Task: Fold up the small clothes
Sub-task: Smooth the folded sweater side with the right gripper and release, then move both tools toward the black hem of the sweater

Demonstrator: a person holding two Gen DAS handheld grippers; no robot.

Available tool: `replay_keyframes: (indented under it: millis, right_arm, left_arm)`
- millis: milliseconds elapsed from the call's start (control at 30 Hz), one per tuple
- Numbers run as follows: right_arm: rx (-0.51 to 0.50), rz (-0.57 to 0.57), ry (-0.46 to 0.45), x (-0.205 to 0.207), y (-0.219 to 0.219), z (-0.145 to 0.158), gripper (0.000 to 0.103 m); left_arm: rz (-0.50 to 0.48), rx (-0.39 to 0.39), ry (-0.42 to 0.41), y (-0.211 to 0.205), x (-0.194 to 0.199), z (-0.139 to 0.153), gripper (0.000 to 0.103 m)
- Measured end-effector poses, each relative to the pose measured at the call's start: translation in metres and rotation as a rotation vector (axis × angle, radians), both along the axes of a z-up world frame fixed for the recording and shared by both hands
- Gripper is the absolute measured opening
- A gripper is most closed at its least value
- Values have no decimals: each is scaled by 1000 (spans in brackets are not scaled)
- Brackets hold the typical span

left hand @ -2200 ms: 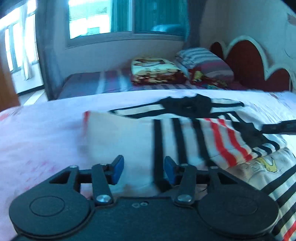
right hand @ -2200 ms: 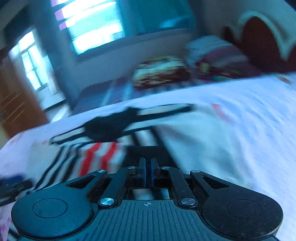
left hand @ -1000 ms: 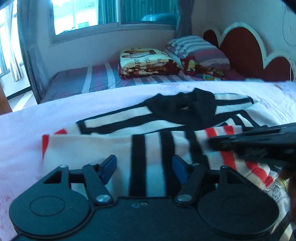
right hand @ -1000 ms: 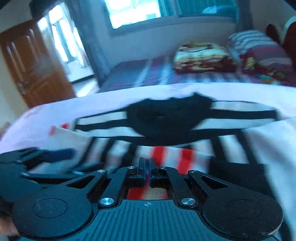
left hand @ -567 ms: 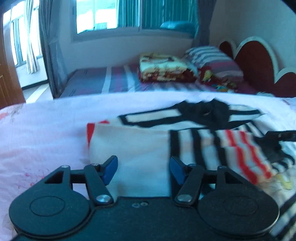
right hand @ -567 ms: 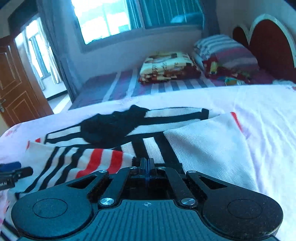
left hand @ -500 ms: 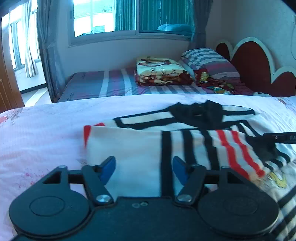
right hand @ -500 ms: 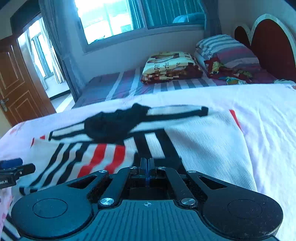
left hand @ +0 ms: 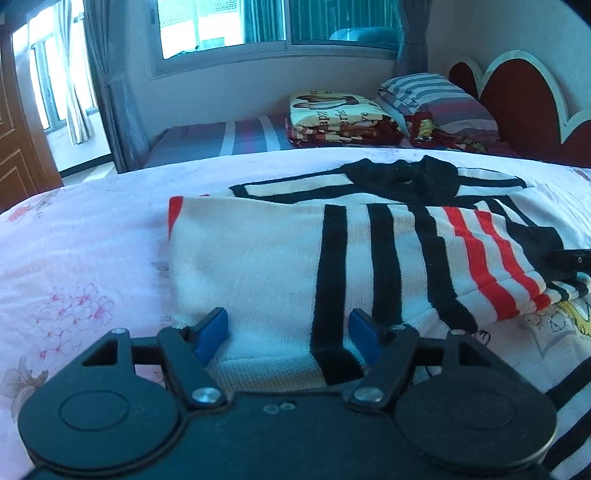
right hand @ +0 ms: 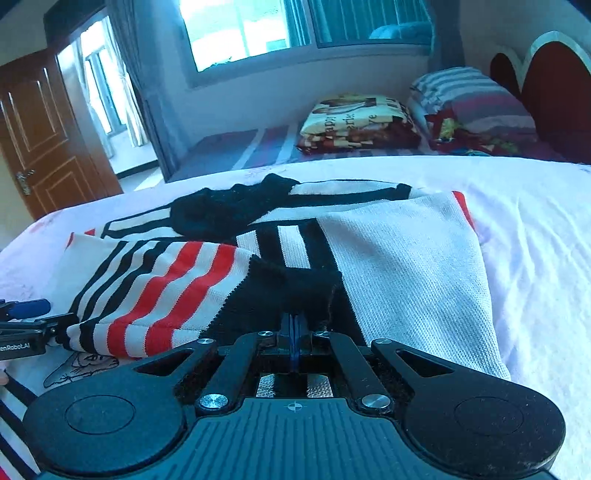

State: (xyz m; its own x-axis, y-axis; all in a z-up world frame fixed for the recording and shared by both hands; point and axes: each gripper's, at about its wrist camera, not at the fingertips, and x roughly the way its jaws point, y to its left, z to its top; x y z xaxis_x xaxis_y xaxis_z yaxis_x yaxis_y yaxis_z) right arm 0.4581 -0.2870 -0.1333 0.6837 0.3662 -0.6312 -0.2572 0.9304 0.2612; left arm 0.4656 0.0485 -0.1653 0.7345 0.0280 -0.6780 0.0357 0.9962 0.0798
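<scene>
A small white sweater (left hand: 258, 258) with black and red stripes and a black collar (left hand: 406, 177) lies on a pink floral bedsheet (left hand: 74, 266). Both sleeves are folded in across its body. My left gripper (left hand: 288, 328) is open, its blue fingertips (left hand: 214, 328) straddling the near edge of the folded left sleeve. My right gripper (right hand: 294, 325) is shut on the black cuff (right hand: 280, 291) of the striped sleeve (right hand: 166, 291), low over the sweater (right hand: 406, 258). The right gripper's tip shows at the right edge of the left wrist view (left hand: 572, 258); the left gripper shows at the left edge of the right wrist view (right hand: 26, 325).
A second bed (left hand: 221, 136) beyond holds a folded blanket (left hand: 332, 114) and striped pillow (left hand: 436, 96) against a red headboard (left hand: 524, 96). A window (left hand: 221, 22) and a wooden door (right hand: 48, 136) stand behind. A cartoon print (left hand: 569, 317) shows on the sweater's front.
My right gripper has stayed shut on the cuff and laid the striped sleeve across the sweater's body. My left gripper has stayed open at the folded left sleeve's near edge.
</scene>
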Motion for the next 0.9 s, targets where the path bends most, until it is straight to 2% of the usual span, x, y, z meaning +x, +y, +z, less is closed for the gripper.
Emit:
replay_keyframes:
  millis: [433,600,900]
  right_arm:
    - [43,77,-5,7,-12,-5,0]
    - [-5,78,-18,5,-4,-3,0]
    - [-166,125,-44,4,18,-1,0]
  left_arm:
    - [87,36,-10,-11,-5,0,73]
    - [79,42,-12,-11,-5,-1,74]
    - [59,55,10,-11,-2,1,75]
